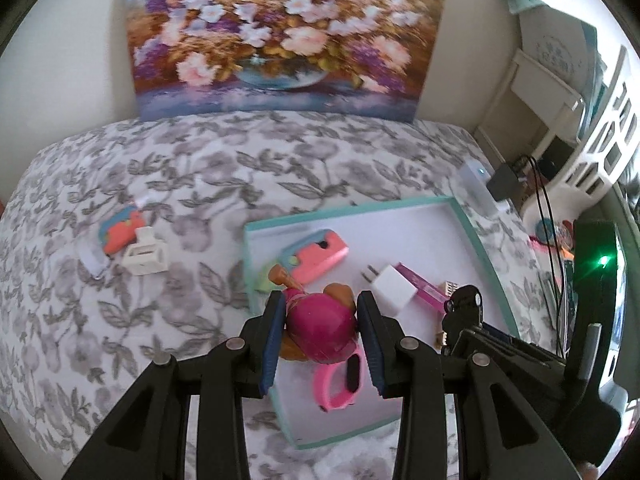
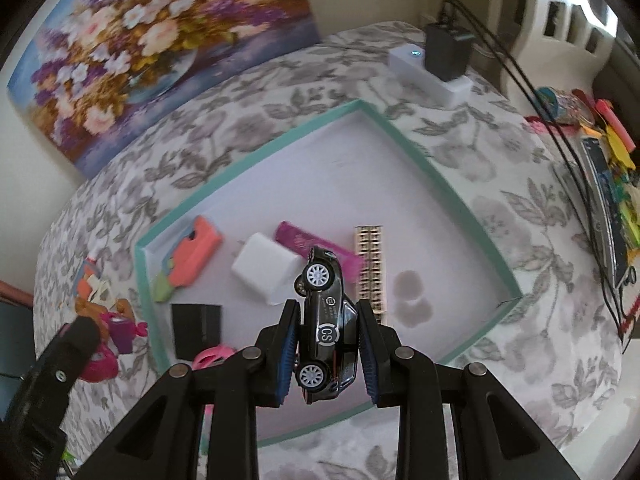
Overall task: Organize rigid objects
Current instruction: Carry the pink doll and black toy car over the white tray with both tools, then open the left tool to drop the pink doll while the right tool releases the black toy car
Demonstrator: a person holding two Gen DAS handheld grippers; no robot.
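Left tongs point(image 1: 321, 320): pinched glossy magenta toy figure point(image 1: 320, 328) over tray's near-left edge.
Right tongs point(image 2: 328, 350): pinched shiny black toy car point(image 2: 326, 328), on its side, above tray's near edge.
Tray point(image 2: 416, 164): teal-rimmed, flat white floor, far half open.
Bed point(image 1: 160, 168): floral fabric.

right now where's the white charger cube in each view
Left wrist: the white charger cube lies right of centre in the teal-rimmed tray, just beyond the left gripper.
Right wrist: it lies centre-left, just left of the black toy car.
Shared landmark: the magenta bar beside it.
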